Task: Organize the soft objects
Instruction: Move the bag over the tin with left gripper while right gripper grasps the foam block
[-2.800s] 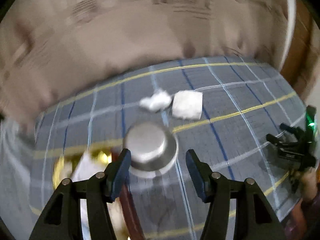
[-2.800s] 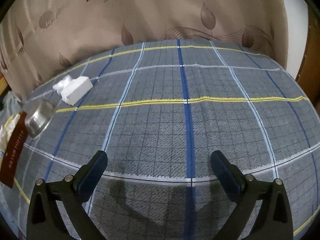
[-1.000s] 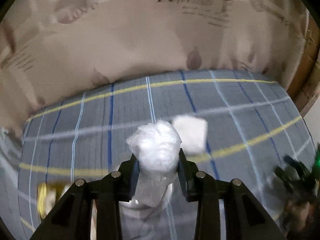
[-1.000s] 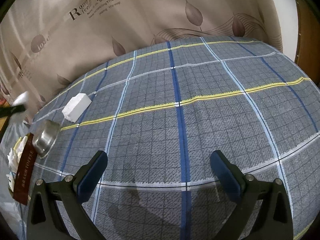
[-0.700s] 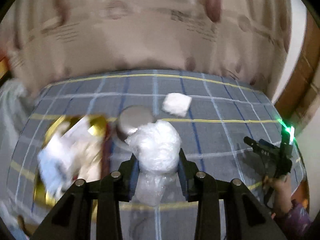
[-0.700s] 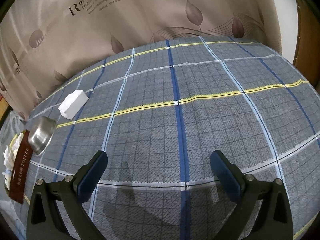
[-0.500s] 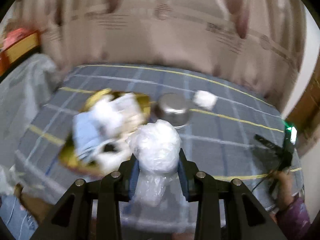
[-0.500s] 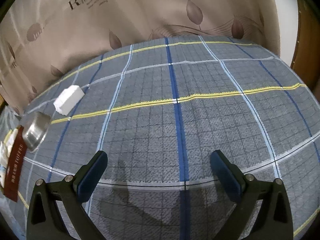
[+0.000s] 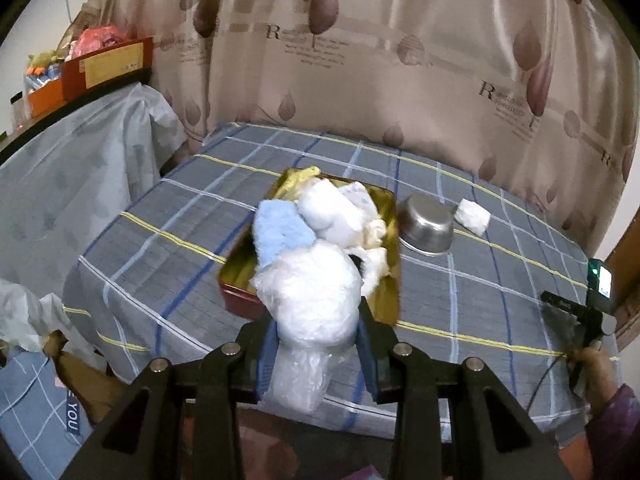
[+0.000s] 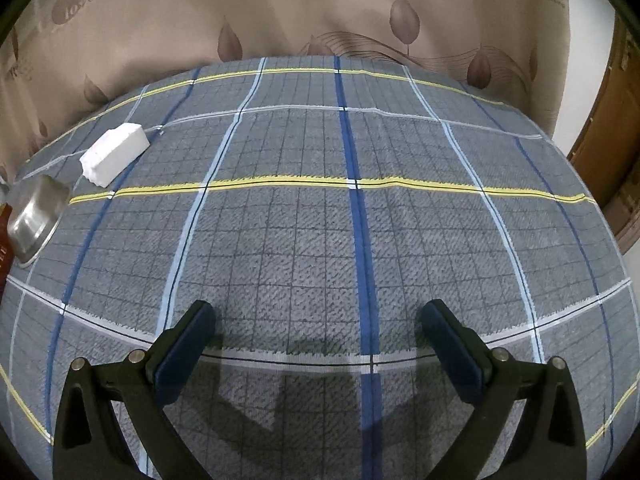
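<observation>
My left gripper is shut on a white wad in clear plastic wrap, held in the air just in front of a gold tin with a red rim. In the tin lie a light blue cloth, white rolled cloths and a yellow piece. A white foam block rests on the plaid cover behind an upturned steel bowl. My right gripper hangs open over bare plaid cloth, and it also shows at the right edge of the left wrist view.
The plaid-covered bed meets a beige curtain at the back. A plastic-draped piece of furniture with boxes on top stands at the left. A wooden door is at the right. A hand in a purple sleeve holds the right gripper.
The left gripper, still holding the wrapped wad, swung left from the foam block, past the bowl, to the front of the tin. The right gripper tilted slightly and stayed put.
</observation>
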Available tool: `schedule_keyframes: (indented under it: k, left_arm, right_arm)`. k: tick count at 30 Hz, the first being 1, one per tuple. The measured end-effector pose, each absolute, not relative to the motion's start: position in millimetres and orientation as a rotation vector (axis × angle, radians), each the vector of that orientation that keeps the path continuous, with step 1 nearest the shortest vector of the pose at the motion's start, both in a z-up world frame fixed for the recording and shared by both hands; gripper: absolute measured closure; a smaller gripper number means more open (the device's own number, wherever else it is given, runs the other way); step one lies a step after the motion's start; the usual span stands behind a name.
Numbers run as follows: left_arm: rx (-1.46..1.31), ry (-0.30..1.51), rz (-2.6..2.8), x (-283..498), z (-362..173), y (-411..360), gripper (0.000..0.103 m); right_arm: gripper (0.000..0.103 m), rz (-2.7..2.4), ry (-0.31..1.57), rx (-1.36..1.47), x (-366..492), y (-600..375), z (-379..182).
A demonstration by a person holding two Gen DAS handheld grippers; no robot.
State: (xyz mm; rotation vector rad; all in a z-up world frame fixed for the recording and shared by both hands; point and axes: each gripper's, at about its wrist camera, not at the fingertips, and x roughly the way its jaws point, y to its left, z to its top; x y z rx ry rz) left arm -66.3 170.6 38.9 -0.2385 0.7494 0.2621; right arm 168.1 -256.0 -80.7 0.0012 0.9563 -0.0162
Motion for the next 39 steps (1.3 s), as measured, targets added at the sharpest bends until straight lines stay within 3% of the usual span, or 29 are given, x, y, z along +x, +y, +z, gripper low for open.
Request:
schedule_keyframes:
  k: [9,13,21,28,39]
  left_arm:
    - [-0.300,0.767,0.299,-46.9,25.3,208.4,0.067]
    - [-0.283,0.741,0.272,-34.0,31.0,198.3,0.066]
    - [-0.236,0.719,0.222,-14.6,34.9,177.7,0.066]
    - [-0.217,0.727,0.241,-11.5,29.2,182.9,0.066]
    - [-0.240,0.761,0.228,-7.2,16.7,188.9,0.066]
  right_arm:
    - [0.000,0.044,0.952,0.008,166.4,-251.8,-77.2]
    - [0.001,0.248,0.847,0.001,164.4,-228.4,-52.3]
    - [0.001,0.552,0.861,-0.272,229.2,-130.3,-20.6]
    - [0.001,0.640,0.854,-0.650,270.0,-49.2,-40.6]
    - [0.004,0.688,0.990,-0.682,325.6,-32.8,-67.2]
